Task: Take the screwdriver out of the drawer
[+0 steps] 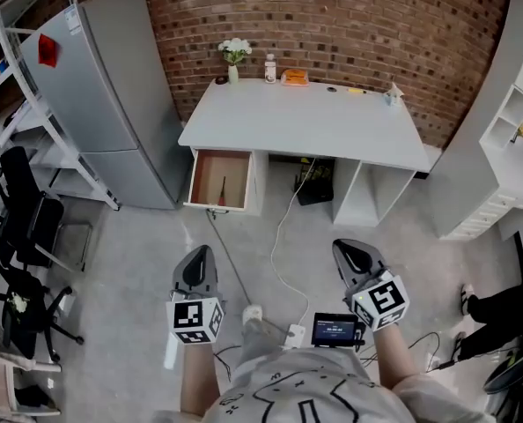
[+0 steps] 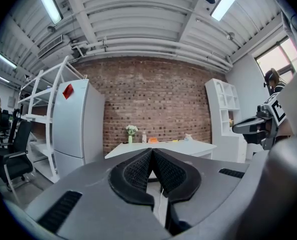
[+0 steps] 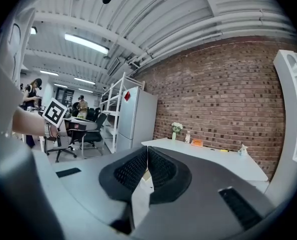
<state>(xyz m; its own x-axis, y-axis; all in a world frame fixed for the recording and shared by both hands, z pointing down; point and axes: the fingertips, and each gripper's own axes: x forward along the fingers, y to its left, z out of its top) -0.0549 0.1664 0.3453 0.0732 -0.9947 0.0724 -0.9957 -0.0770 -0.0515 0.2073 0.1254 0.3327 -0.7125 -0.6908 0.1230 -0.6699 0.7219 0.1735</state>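
Grey left gripper [image 1: 201, 252] and right gripper [image 1: 347, 248], jaws together on nothing, hover far from the open wood-lined drawer [image 1: 200, 180] where the slim dark screwdriver [image 1: 222, 190] lies flat; a shallow pinch could drop it.

Bright, even ceiling-tube light; sharp, heavy fisheye curving at edges

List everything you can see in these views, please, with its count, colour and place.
desk: one, white, against the brick wall.
drawer: one, wood-lined, pulled open under the desk's left end.
screwdriver: one, dark, lying in the drawer.
fridge: one, grey, left of the desk.
flower vase: one, white, desk's back edge.
shelf unit: one, white, right of the desk.
office chairs: two at least, black, far left.
left gripper: grey, jaws shut, empty.
right gripper: grey, jaws shut, empty.
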